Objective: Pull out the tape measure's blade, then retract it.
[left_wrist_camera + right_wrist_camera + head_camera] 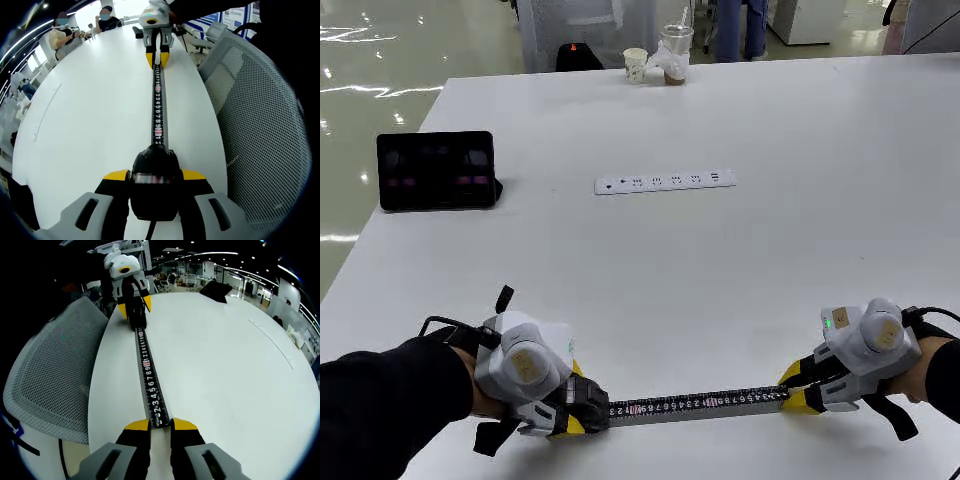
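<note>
Head view, left gripper (pixel 582 412): clamped on the black tape measure case (pixel 592 404), at the near edge of the white table (pixel 740 280).
Head view, blade (pixel 700 404): extended, lying flat along the table's near edge from the case to the right gripper (pixel 798 390), which pinched its tip.
Head view, other items: power strip (pixel 665 182) at the table's middle; tablet (pixel 437 169) near its left edge; cups (pixel 655 62) at its far edge.
Left gripper view, case (pixel 154 185): gripped between the yellow-tipped jaws, resting on the table; the blade (pixel 158 105) ran straight ahead to the right gripper (pixel 157 56).
Right gripper view, blade (pixel 149 380): its end was nipped between jaws pressed close on it; its numbered face ran along the table's edge to the left gripper (pixel 132 305).
Right gripper view, mesh chair (pixel 55 375): just off that table edge.
</note>
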